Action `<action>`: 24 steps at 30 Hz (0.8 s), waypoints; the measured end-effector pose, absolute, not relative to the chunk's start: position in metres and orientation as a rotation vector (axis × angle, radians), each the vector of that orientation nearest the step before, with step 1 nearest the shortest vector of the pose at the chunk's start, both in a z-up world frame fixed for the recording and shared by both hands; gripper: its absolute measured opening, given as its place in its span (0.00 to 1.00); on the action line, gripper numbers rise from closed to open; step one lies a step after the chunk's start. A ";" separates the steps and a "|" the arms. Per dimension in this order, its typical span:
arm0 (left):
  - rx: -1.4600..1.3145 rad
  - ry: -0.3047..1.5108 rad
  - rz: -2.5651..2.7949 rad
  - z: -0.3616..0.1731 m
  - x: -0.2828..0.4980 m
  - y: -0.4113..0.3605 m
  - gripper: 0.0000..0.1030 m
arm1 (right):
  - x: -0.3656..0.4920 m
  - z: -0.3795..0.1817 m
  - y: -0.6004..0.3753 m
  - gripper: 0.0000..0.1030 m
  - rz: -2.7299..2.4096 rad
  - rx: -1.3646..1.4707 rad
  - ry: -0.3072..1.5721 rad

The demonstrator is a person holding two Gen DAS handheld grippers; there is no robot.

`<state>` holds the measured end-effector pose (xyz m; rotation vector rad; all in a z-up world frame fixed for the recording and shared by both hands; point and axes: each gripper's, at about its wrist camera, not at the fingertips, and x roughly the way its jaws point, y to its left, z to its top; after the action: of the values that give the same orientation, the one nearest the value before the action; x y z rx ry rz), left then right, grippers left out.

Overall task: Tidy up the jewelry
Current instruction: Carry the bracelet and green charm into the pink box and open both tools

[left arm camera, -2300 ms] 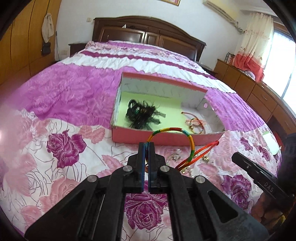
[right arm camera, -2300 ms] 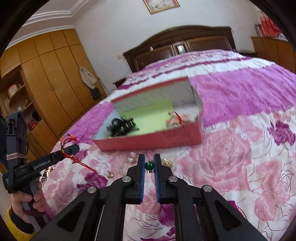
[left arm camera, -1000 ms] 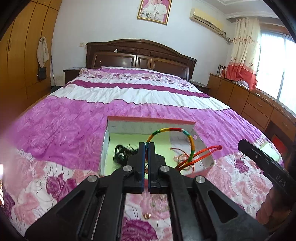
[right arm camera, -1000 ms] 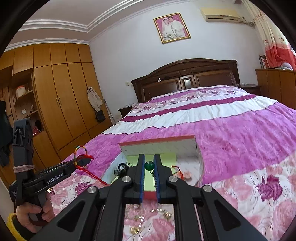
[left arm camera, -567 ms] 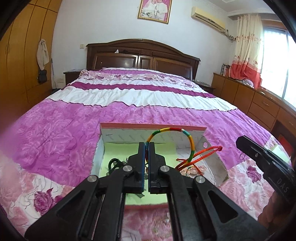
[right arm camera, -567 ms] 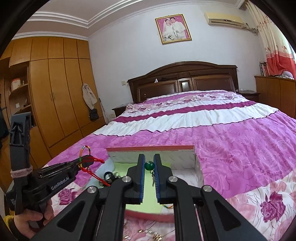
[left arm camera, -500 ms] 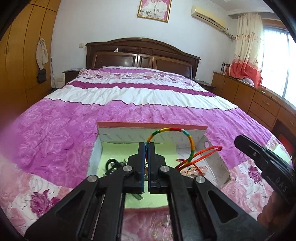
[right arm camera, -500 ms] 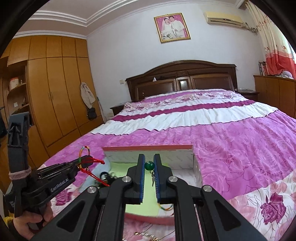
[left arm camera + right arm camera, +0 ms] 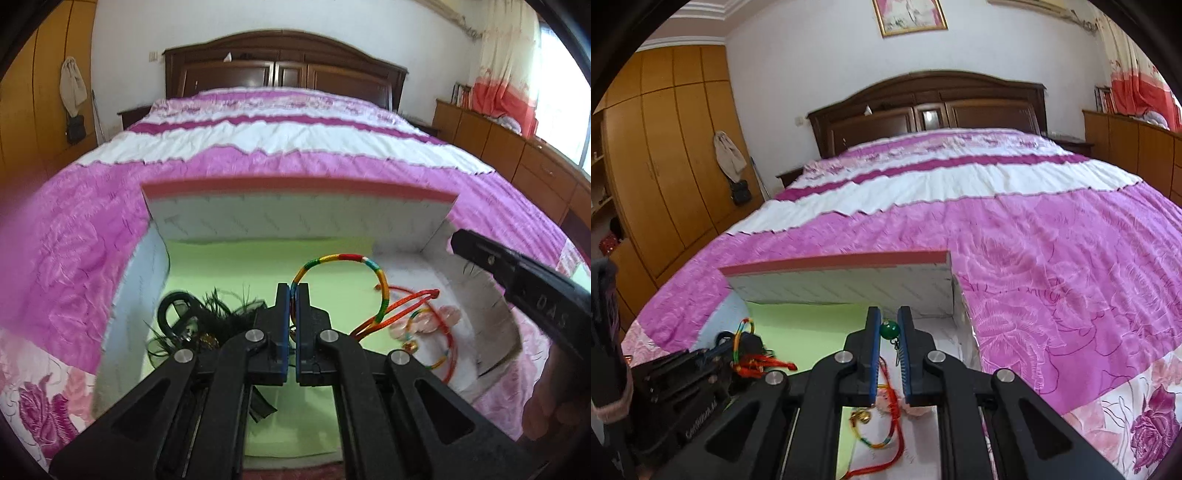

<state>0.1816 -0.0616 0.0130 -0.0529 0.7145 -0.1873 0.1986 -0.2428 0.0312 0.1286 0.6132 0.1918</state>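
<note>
A pink-edged open box (image 9: pixel 295 218) with a green floor lies on the bed; it also shows in the right wrist view (image 9: pixel 842 284). My left gripper (image 9: pixel 293 291) is shut on a rainbow cord bracelet (image 9: pixel 343 258) with red-orange strings, held over the box's middle. My right gripper (image 9: pixel 888 325) is shut on a green bead earring (image 9: pixel 889 329), over the box's right part. Black hair ties and feathers (image 9: pixel 195 317) lie at the box's left. Pink beads and a red cord bracelet (image 9: pixel 439 325) lie at its right. The left gripper also shows in the right wrist view (image 9: pixel 738 350).
The bed has a purple, white and rose-print cover (image 9: pixel 1034 229). A dark wooden headboard (image 9: pixel 284 77) stands at the far end. Wooden wardrobes (image 9: pixel 665 147) line the left wall, low cabinets (image 9: pixel 517 155) the right. The right gripper's finger (image 9: pixel 524 284) reaches over the box's right wall.
Both grippers have moved forward and down over the open box, each still holding its piece. The box now fills the lower part of both views.
</note>
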 end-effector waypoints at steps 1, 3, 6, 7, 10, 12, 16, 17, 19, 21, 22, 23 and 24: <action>-0.051 0.726 -0.184 0.010 0.182 -0.062 0.00 | 0.203 0.027 -0.243 0.10 0.183 0.128 0.628; -0.050 0.742 -0.179 0.005 0.183 -0.061 0.00 | 0.208 0.022 -0.244 0.11 0.175 0.128 0.645; -0.063 0.760 -0.174 0.000 0.187 -0.060 0.00 | 0.212 0.014 -0.246 0.11 0.163 0.133 0.667; -0.065 0.766 -0.173 0.000 0.187 -0.059 0.00 | 0.212 0.013 -0.246 0.11 0.159 0.138 0.673; -0.062 0.771 -0.169 0.000 0.186 -0.059 0.02 | 0.212 0.010 -0.251 0.16 0.156 0.167 0.678; -0.059 0.769 -0.172 0.002 0.184 -0.061 0.19 | 0.211 0.010 -0.254 0.27 0.162 0.188 0.671; -0.050 0.752 -0.176 0.008 0.178 -0.061 0.28 | 0.204 0.017 -0.257 0.32 0.188 0.219 0.649; -0.049 0.749 -0.180 0.011 0.175 -0.061 0.28 | 0.201 0.019 -0.257 0.33 0.191 0.221 0.641; -0.051 0.746 -0.184 0.015 0.172 -0.060 0.29 | 0.195 0.024 -0.257 0.40 0.195 0.229 0.626; -0.055 0.743 -0.189 0.020 0.168 -0.057 0.30 | 0.190 0.029 -0.257 0.40 0.201 0.242 0.616; -0.058 0.740 -0.190 0.024 0.165 -0.056 0.30 | 0.186 0.032 -0.258 0.40 0.204 0.249 0.610; -0.059 0.737 -0.190 0.026 0.163 -0.055 0.30 | 0.184 0.034 -0.258 0.41 0.205 0.253 0.606; -0.062 0.734 -0.189 0.029 0.161 -0.053 0.30 | 0.181 0.037 -0.258 0.41 0.206 0.258 0.601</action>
<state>0.1605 -0.0534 0.0292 -0.0621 0.7339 -0.1895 0.1805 -0.2581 0.0372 0.2582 0.6010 0.2065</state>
